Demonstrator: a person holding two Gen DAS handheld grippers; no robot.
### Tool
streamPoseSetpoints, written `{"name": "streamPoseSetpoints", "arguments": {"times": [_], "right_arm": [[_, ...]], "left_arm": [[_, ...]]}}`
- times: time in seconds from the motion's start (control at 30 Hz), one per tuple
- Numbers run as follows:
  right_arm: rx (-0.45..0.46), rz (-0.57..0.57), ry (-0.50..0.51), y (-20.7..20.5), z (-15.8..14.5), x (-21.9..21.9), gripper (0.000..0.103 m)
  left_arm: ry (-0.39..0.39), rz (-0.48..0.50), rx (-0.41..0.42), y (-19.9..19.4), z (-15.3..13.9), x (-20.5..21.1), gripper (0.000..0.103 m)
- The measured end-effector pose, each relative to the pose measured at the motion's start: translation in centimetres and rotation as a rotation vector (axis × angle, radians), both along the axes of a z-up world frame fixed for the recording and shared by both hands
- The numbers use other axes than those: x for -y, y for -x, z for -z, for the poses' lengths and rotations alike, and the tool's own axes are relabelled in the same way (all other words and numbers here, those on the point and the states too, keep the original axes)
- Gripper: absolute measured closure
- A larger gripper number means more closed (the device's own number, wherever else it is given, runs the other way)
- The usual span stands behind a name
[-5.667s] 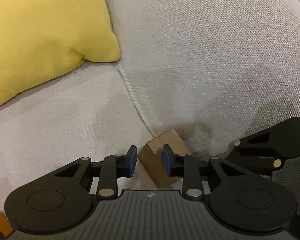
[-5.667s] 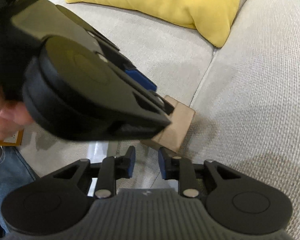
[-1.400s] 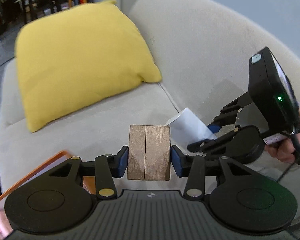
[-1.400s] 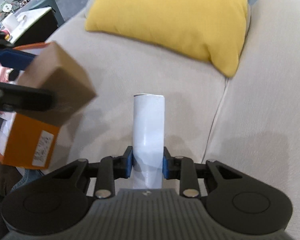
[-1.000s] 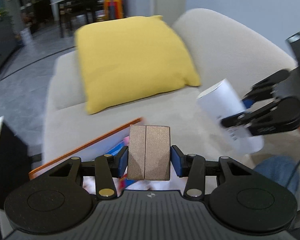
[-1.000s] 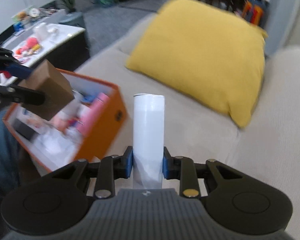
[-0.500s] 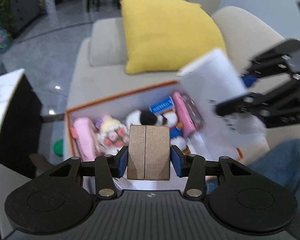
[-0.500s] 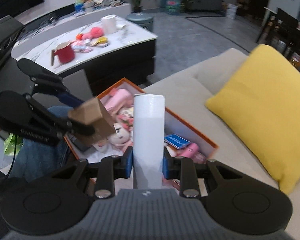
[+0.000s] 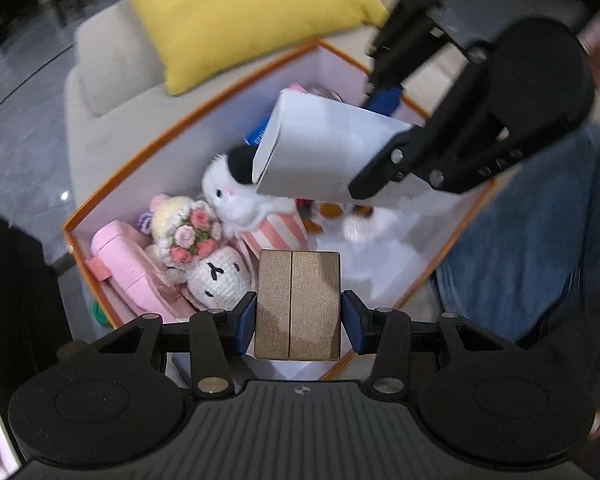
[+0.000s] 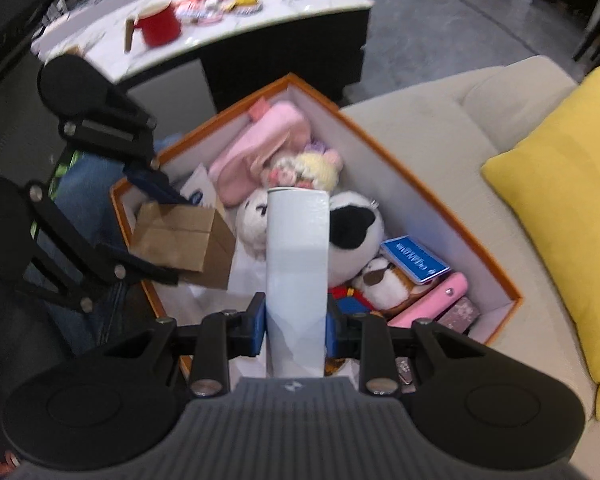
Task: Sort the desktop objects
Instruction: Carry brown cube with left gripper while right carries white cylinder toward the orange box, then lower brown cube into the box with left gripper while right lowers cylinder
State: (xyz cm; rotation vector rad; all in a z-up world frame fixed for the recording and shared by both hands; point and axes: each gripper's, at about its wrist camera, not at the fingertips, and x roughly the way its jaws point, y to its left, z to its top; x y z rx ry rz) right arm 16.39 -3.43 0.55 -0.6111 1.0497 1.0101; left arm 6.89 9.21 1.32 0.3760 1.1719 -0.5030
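Note:
My left gripper [image 9: 299, 322] is shut on a small brown cardboard box [image 9: 299, 304] and holds it above the near end of an open orange storage box [image 9: 204, 110]. The brown box also shows in the right wrist view [image 10: 184, 240]. My right gripper [image 10: 296, 326] is shut on a tall white box [image 10: 297, 264], held over the middle of the orange box [image 10: 452, 224]. In the left wrist view the white box [image 9: 320, 156] hangs above the plush toys.
The orange box holds plush toys [image 9: 216, 272], a pink pouch [image 9: 124, 268], a blue card box [image 10: 414, 258] and a pink case [image 10: 432, 300]. It sits on a beige sofa [image 10: 440, 120] with a yellow cushion [image 10: 560, 200]. A marble table with a red mug [image 10: 158, 26] stands behind.
Both grippers have swung from the sofa seat to over the orange box and moved lower and closer to its contents, each still holding its box.

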Motion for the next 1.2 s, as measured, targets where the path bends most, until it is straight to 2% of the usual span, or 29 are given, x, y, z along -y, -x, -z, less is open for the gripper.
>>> {"name": "streamPoseSetpoints", "arguments": {"times": [0.17, 0.43, 0.73, 1.0, 1.2], "right_arm": [[-0.067, -0.130, 0.090, -0.4, 2.4, -1.3, 0.073], [-0.203, -0.339, 0.255, -0.9, 6.2, -4.2, 0.073], [-0.270, -0.501, 0.394, -1.1, 10.0, -6.8, 0.073], [-0.337, -0.593, 0.451, -0.1, 12.3, -7.3, 0.072], [-0.288, -0.604, 0.448, 0.1, 10.9, -7.1, 0.070]], "left_arm": [[-0.051, 0.114, -0.048, -0.4, 1.4, 0.2, 0.051], [-0.051, 0.212, -0.098, -0.9, 3.0, 0.0, 0.051], [-0.023, 0.224, -0.135, -1.0, 4.4, -0.7, 0.051], [-0.008, 0.212, -0.130, -0.5, 4.8, -0.8, 0.051], [-0.001, 0.203, -0.124, -0.8, 4.4, -1.4, 0.051]]}}
